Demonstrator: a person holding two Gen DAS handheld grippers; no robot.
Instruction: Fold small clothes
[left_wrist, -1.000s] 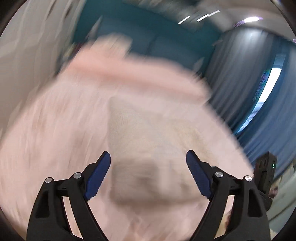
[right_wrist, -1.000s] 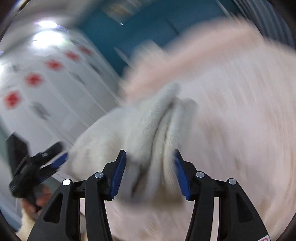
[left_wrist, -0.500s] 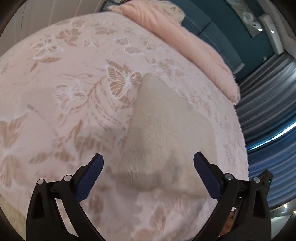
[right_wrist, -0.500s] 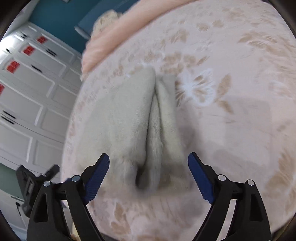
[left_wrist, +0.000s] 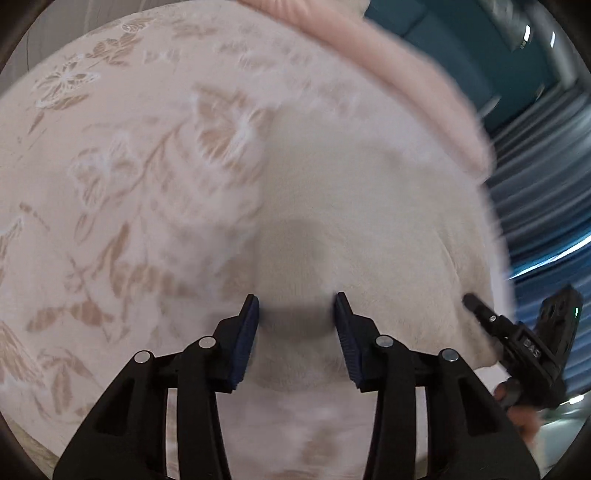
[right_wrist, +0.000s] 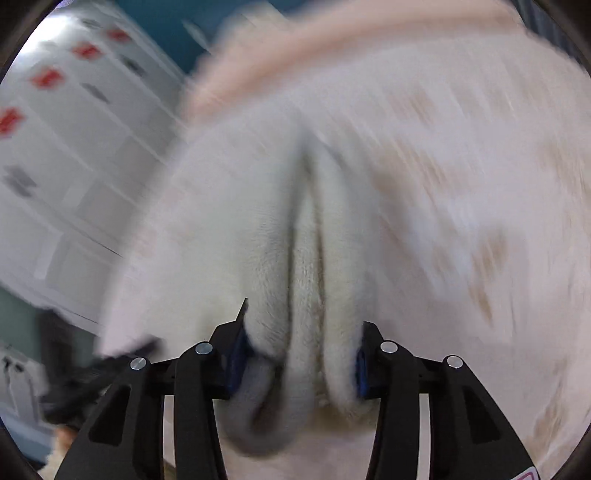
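A folded cream knit garment (left_wrist: 354, 229) lies on a pink bedspread with a tan butterfly pattern (left_wrist: 110, 192). My left gripper (left_wrist: 297, 314) sits at the garment's near edge with its jaws partly closed around the cloth. In the right wrist view the garment (right_wrist: 258, 240) shows several stacked folds. My right gripper (right_wrist: 301, 332) is closed on those folds at the near edge. The right gripper also shows at the right edge of the left wrist view (left_wrist: 517, 339). Both views are blurred by motion.
A pink pillow (left_wrist: 388, 59) lies at the far side of the bed. Blue curtains (left_wrist: 546, 184) hang on the right. White cabinet doors with red marks (right_wrist: 66, 129) stand left of the bed in the right wrist view.
Both grippers have moved in onto the garment's edge and narrowed from wide open. The right jaws now squeeze the stacked folds, and the left jaws have closed partway.
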